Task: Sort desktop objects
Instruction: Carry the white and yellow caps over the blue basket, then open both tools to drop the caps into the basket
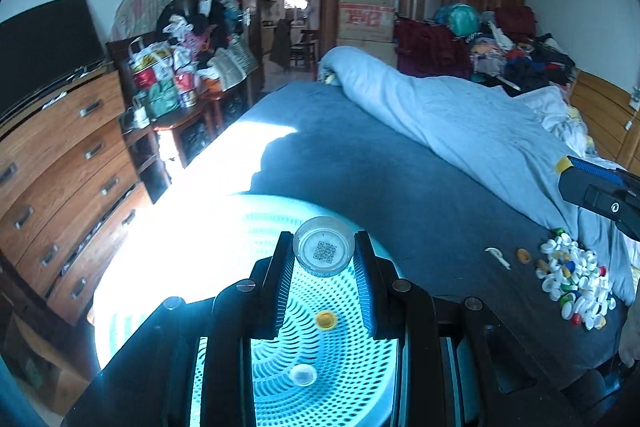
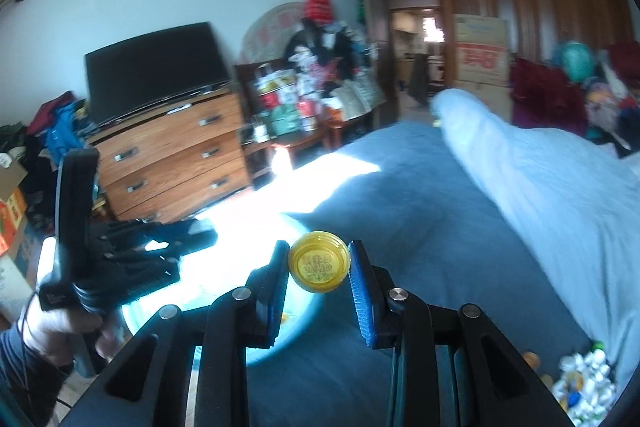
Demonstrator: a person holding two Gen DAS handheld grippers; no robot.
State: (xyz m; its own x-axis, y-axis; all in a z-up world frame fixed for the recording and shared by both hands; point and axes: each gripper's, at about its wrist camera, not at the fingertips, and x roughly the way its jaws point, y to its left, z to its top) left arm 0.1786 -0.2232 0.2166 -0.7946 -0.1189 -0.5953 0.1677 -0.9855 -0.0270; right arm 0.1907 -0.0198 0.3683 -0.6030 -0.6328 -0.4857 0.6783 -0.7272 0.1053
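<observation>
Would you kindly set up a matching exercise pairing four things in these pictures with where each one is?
Things:
1. white cap
2. yellow cap
3. small yellow cap
4. pile of caps

Places:
A. lying in the blue basket
B. between the fingers of the right gripper
C. on the dark bedspread
D. between the fingers of the left gripper

Pairs: 1-D, 2-B, 3-A, 4-C

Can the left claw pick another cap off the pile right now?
Probably not. The left claw is shut on a white cap above the blue basket; the cap pile lies apart on the bed, unobstructed, so it must release first.
</observation>
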